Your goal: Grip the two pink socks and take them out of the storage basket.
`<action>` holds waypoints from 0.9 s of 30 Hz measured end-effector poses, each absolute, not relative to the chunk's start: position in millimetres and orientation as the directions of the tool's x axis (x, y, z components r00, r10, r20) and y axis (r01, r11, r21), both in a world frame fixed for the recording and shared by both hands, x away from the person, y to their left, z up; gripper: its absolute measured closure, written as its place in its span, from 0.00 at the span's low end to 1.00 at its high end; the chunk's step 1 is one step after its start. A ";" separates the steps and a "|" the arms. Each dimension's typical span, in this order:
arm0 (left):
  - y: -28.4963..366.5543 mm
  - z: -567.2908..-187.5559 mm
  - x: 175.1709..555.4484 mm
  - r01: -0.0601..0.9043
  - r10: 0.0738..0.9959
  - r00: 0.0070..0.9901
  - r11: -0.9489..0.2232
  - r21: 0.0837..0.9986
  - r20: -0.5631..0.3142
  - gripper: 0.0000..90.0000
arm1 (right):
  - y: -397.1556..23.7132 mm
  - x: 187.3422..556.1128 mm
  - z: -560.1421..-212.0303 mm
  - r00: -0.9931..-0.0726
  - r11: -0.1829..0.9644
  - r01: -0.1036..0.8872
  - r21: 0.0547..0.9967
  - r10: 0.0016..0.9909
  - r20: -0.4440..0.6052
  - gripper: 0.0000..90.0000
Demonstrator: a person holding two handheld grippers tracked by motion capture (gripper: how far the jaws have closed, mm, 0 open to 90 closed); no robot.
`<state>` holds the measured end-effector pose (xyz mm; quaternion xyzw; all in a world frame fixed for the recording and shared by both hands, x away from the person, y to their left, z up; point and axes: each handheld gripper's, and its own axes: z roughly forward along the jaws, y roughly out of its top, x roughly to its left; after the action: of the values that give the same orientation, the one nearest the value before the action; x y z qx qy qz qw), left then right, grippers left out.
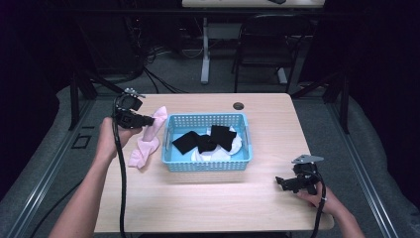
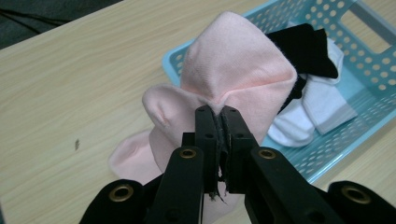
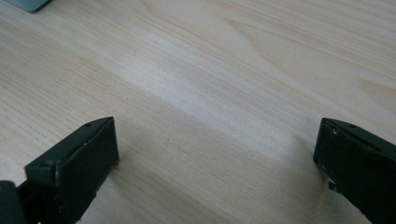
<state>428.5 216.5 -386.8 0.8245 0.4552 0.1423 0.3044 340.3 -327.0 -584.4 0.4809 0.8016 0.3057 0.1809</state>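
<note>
**Black Grippers, Bare Arms**

The left gripper is black, with round brass rings on its arms and a long black cable. The right gripper is black too, with a grey three-cornered plate on top. Both forearms are bare.

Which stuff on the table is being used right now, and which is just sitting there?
In use:
- pink sock, pinched in the left gripper and lifted beside the basket
- blue basket, close by the sock

Just lying about:
- black socks and white socks inside the basket
- right gripper, open, low over bare table
</note>
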 end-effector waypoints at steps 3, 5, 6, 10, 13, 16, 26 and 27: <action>228.7 -387.4 427.2 0.682 0.845 0.532 -0.400 0.613 -0.041 0.97 | -327.0 340.3 -584.4 -0.472 0.351 0.661 0.664 0.881 0.004 0.00; 232.4 -388.4 426.9 0.690 0.850 0.525 -0.396 0.606 -0.043 0.97 | -327.0 340.3 -584.4 -0.473 0.351 0.660 0.664 0.881 0.004 0.00; 236.6 -389.3 426.9 0.697 0.851 0.524 -0.399 0.596 -0.042 0.97 | -327.0 340.3 -584.4 -0.472 0.351 0.661 0.664 0.882 0.004 0.00; 251.1 -394.6 427.2 0.728 0.863 0.503 -0.394 0.560 -0.047 0.97 | -327.0 340.3 -584.4 -0.472 0.351 0.661 0.663 0.882 0.004 0.00; 259.3 -399.5 427.8 0.748 0.867 0.496 -0.400 0.529 -0.046 0.97 | -326.9 340.3 -584.4 -0.472 0.350 0.661 0.664 0.882 0.004 0.00; 267.8 -404.9 429.2 0.769 0.873 0.484 -0.396 0.502 -0.052 0.97 | -327.0 340.3 -584.4 -0.473 0.351 0.661 0.663 0.881 0.004 0.00; 290.1 -444.8 439.9 0.849 0.902 0.424 -0.364 0.384 -0.084 0.97 | -326.9 340.3 -584.4 -0.471 0.350 0.661 0.664 0.882 0.005 0.00; 291.2 -449.4 440.9 0.857 0.905 0.414 -0.353 0.376 -0.094 0.97 | -326.9 340.3 -584.4 -0.472 0.350 0.661 0.664 0.881 0.005 0.00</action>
<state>440.9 291.2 -449.4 0.8199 0.5374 0.0651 0.1866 340.3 -326.9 -584.4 0.4810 0.8017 0.3057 0.1803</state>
